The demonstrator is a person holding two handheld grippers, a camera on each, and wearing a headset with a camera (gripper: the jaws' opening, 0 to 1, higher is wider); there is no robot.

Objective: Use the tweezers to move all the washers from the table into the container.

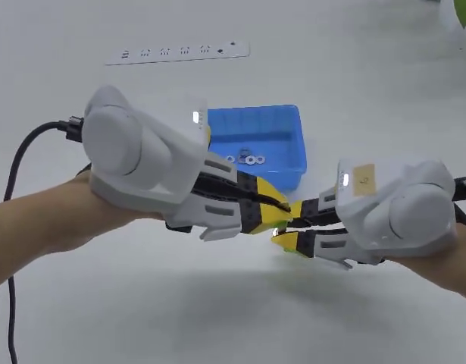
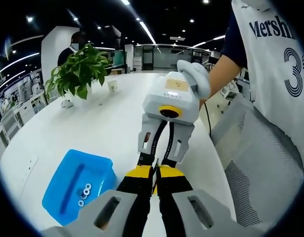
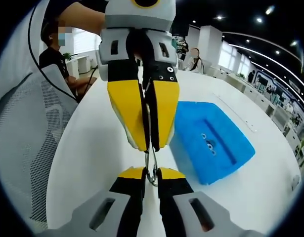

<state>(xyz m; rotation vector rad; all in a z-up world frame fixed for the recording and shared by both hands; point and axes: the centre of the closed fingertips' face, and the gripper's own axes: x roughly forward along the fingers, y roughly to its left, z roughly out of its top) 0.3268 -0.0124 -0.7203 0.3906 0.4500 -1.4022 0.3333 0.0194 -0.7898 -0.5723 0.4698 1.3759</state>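
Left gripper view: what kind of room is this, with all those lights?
Probably a big open-plan office or lab: a long white table, a potted plant, strip lights across the ceiling, and a mesh office chair.

The head view is looking steeply down, close over the table (image 1: 369,53) and tray (image 1: 255,115). Both gripper views are facing each other, sharing the tray.

Left tool (image 1: 282,204) hides container's (image 1: 287,121) near-left corner; tweezers (image 3: 151,167) mostly buried between jaws — washers (image 1: 250,159) too small to count.
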